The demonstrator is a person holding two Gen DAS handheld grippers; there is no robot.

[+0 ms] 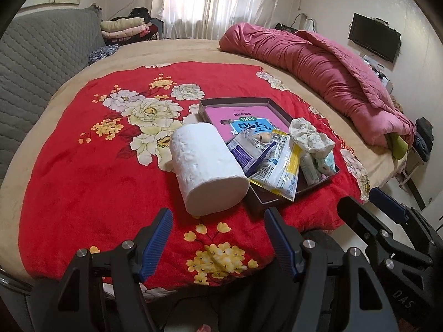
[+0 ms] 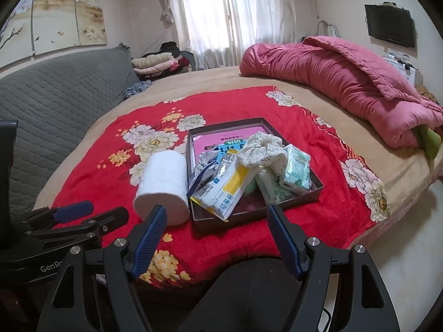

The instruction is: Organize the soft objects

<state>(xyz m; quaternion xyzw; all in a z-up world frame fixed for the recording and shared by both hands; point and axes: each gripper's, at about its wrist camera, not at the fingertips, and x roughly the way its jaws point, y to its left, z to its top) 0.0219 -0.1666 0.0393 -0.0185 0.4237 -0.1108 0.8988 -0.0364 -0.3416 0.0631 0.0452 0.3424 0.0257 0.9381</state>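
Observation:
A white paper roll (image 1: 206, 166) lies on its side on the red floral blanket (image 1: 97, 188), just left of a dark shallow box (image 1: 272, 197). The box holds a pink packet, a white and yellow bag (image 1: 279, 166), a floral scrunchie (image 1: 308, 135) and tissue packs. My left gripper (image 1: 218, 238) is open and empty, just in front of the roll. In the right wrist view the roll (image 2: 163, 185) is left of the box (image 2: 301, 197), with the scrunchie (image 2: 261, 149) and a green tissue pack (image 2: 296, 170) inside. My right gripper (image 2: 217, 235) is open and empty, before the box.
A rolled pink quilt (image 2: 346, 83) lies across the far right of the bed. A grey padded headboard (image 2: 55, 96) is at the left, with folded clothes (image 2: 157, 65) behind. A wall TV (image 2: 390, 29) hangs at the right. The bed's near edge is under the grippers.

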